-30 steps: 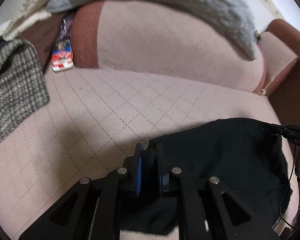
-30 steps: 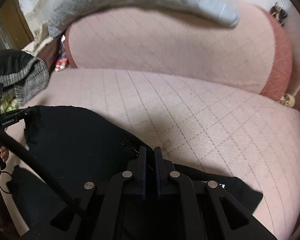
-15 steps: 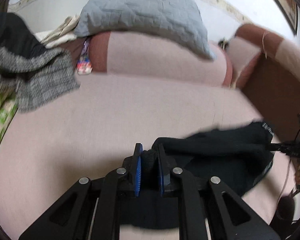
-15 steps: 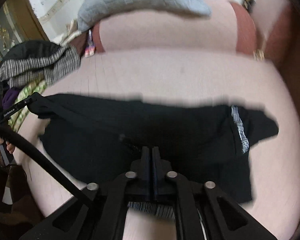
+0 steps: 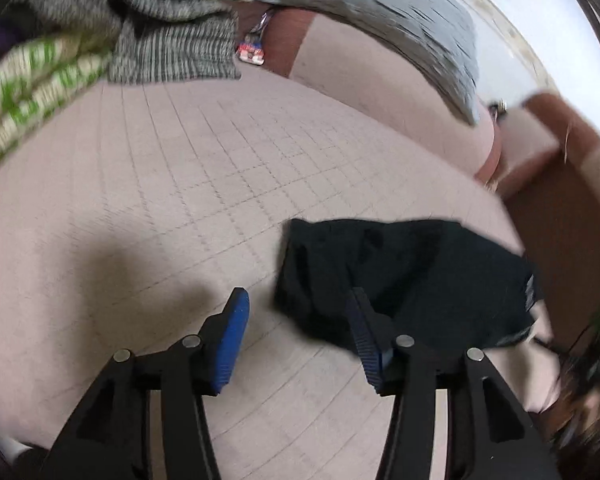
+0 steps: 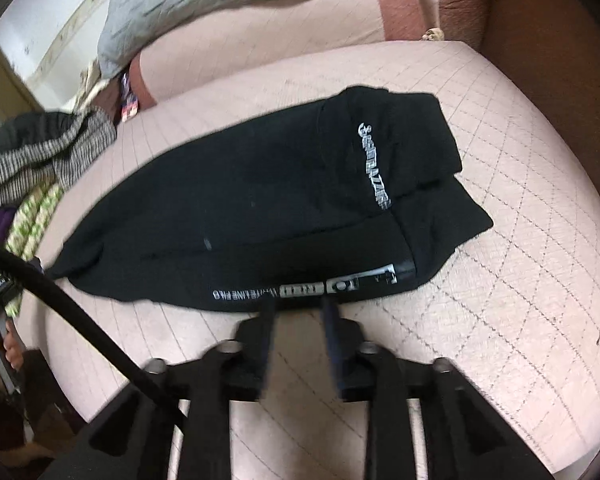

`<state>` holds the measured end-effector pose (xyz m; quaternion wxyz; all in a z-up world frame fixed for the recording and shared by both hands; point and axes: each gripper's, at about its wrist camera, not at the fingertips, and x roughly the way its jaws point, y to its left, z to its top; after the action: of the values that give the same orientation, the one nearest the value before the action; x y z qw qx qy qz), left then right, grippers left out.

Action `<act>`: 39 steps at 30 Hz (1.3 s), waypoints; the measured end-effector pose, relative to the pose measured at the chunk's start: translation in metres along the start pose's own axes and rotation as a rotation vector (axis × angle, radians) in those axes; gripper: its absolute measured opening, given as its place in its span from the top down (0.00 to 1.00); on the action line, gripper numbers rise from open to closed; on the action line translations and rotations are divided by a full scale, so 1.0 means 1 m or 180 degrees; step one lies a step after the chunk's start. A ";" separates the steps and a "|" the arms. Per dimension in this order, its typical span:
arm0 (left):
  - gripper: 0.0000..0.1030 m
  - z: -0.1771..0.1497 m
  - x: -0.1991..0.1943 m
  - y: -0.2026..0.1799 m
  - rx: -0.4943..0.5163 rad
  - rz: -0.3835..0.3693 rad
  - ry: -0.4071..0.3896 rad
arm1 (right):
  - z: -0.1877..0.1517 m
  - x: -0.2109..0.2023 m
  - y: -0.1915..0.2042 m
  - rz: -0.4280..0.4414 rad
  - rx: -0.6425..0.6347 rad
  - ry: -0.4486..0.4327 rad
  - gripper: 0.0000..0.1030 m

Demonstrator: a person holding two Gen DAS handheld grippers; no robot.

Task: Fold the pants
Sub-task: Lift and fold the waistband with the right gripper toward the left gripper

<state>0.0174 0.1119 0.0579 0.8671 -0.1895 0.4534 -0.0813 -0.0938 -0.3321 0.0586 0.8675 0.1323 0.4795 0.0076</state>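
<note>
Ahead of my right gripper (image 6: 298,306), the pants (image 6: 284,208) lie flat on the pink sofa seat (image 6: 520,240), folded into a broad black band. Their near hem, with its white lettering (image 6: 304,290), sits just beyond the right fingertips. A second strip of lettering (image 6: 374,164) runs across the upper layer, toward the far right end. The right jaws are opening; nothing is between them, and the fingers (image 6: 266,316) stand clear of the cloth.

My left gripper (image 5: 298,306) looks across the same seat (image 5: 160,184). Its jaws are also opening, with bare seat between the blue pads (image 5: 230,340). The pants (image 5: 420,276) lie ahead and to the right of the left fingers; the right finger overlaps their near corner in this view, but I cannot tell whether it touches the fabric.

Beyond both grippers, a grey cushion (image 6: 188,4) rests on the sofa back. Far left of the fingers, a pile of clothes (image 6: 44,152) sits at the seat's end, topped by a grey knit (image 5: 172,48). A black cable (image 6: 80,316) crosses the lower left of the right view, where a hand (image 6: 4,346) holds the left gripper's handle.
</note>
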 end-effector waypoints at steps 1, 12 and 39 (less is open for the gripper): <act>0.51 0.004 0.006 0.000 -0.0050 -0.0015 0.0038 | 0.002 -0.001 -0.002 -0.0002 0.0050 -0.0038 0.69; 0.85 0.036 0.078 -0.047 0.0534 0.0416 0.0549 | 0.026 -0.020 -0.078 -0.0267 0.1015 -0.0494 0.65; 0.88 0.066 0.089 -0.002 -0.0204 0.0498 0.0915 | 0.014 -0.017 -0.118 -0.0177 0.1671 -0.0376 0.92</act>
<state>0.1229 0.0997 0.0257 0.7906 -0.1675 0.5885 -0.0253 -0.1041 -0.4513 0.0517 0.8298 0.3397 0.4172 -0.1486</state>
